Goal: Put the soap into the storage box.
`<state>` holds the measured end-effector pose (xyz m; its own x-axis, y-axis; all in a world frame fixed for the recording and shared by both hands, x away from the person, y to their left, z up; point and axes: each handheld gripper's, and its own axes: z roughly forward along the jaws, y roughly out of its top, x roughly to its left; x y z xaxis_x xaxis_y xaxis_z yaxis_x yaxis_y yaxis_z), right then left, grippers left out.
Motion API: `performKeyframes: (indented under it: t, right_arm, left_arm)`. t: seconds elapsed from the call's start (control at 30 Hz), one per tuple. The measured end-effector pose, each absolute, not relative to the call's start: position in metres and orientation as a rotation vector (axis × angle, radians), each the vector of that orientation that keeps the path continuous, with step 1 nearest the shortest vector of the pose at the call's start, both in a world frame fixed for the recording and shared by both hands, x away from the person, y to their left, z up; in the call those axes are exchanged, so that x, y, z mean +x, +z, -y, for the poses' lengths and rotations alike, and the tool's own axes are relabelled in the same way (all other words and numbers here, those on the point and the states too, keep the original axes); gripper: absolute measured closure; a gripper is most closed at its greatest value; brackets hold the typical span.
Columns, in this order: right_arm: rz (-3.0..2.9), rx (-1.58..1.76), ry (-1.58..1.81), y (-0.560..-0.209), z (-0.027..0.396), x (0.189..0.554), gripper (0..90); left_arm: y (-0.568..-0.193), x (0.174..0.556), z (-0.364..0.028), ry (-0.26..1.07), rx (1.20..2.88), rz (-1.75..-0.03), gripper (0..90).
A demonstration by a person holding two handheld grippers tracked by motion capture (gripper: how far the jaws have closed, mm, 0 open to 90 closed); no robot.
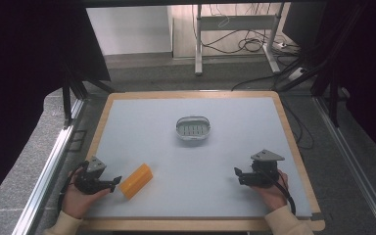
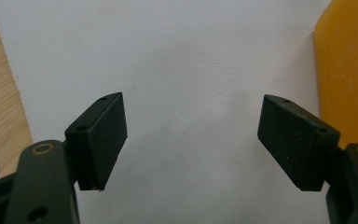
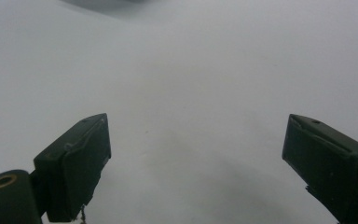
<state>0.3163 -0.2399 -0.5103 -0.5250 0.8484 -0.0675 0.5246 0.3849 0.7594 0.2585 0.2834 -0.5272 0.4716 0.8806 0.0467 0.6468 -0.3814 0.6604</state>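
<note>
An orange block (image 1: 137, 180) lies on the pale table mat near the front left; its edge (image 2: 349, 70) fills the right side of the left gripper view. My left gripper (image 1: 113, 182) rests just left of the block, jaws wide apart with bare mat between them (image 2: 193, 135). A small oval grey basket (image 1: 193, 128) sits at the middle of the mat. My right gripper (image 1: 238, 175) is at the front right, held by a hand, its jaws spread wide over bare mat (image 3: 196, 163).
The mat lies on a wooden board (image 1: 293, 142) whose rim shows all round. Beyond the far edge are a desk frame (image 1: 235, 29) and cables on the floor. A metal rail (image 1: 49, 166) runs along the left.
</note>
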Motion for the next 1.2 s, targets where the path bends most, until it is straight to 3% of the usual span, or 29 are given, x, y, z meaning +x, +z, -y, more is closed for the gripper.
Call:
performKeyframes:
  t: [1.2]
  right_arm:
    - [-2.237,1.136,0.991,-0.511,0.24,0.308,10.8]
  left_arm:
    - [-0.51,0.259,-0.29,0.467,2.106,-1.285,25.0]
